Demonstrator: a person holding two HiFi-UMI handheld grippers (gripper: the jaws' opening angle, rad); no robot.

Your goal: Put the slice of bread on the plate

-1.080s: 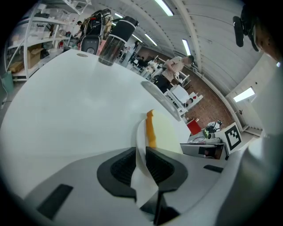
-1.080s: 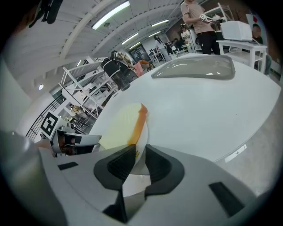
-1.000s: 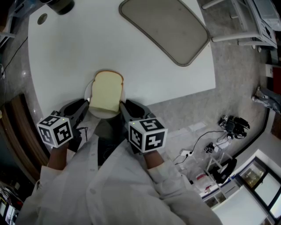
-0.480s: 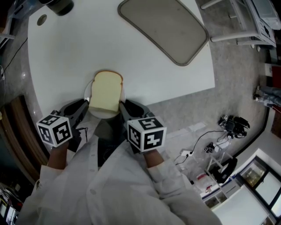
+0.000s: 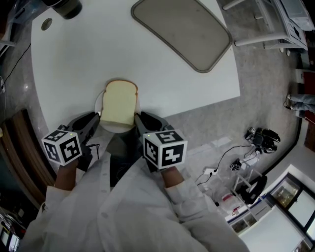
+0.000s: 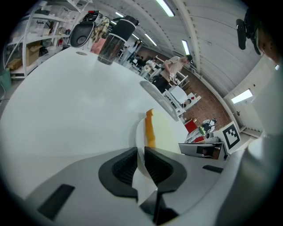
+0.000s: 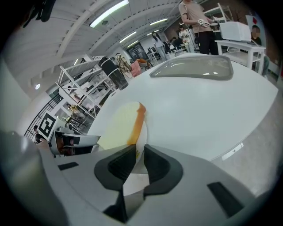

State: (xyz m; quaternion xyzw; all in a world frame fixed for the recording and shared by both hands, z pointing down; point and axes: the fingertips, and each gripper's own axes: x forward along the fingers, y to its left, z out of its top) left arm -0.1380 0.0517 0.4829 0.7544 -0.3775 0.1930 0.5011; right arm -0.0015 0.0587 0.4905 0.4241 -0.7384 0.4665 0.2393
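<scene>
A pale slice of bread (image 5: 119,102) with a tan crust lies flat on a small white plate (image 5: 115,129) at the near edge of the white table. My left gripper (image 5: 95,119) holds the plate's left rim and my right gripper (image 5: 140,120) holds its right rim. In the left gripper view the thin plate (image 6: 139,133) rim runs between the nearly closed jaws of the left gripper (image 6: 140,161), with the bread (image 6: 162,132) just beyond. In the right gripper view the right gripper (image 7: 139,161) pinches the plate (image 7: 143,137) rim beside the bread (image 7: 119,126).
A large grey tray (image 5: 184,32) lies at the far right of the round white table (image 5: 74,69). A dark tumbler (image 5: 66,6) stands at the far left. The table edge runs just behind the plate. Cables (image 5: 256,140) lie on the floor to the right.
</scene>
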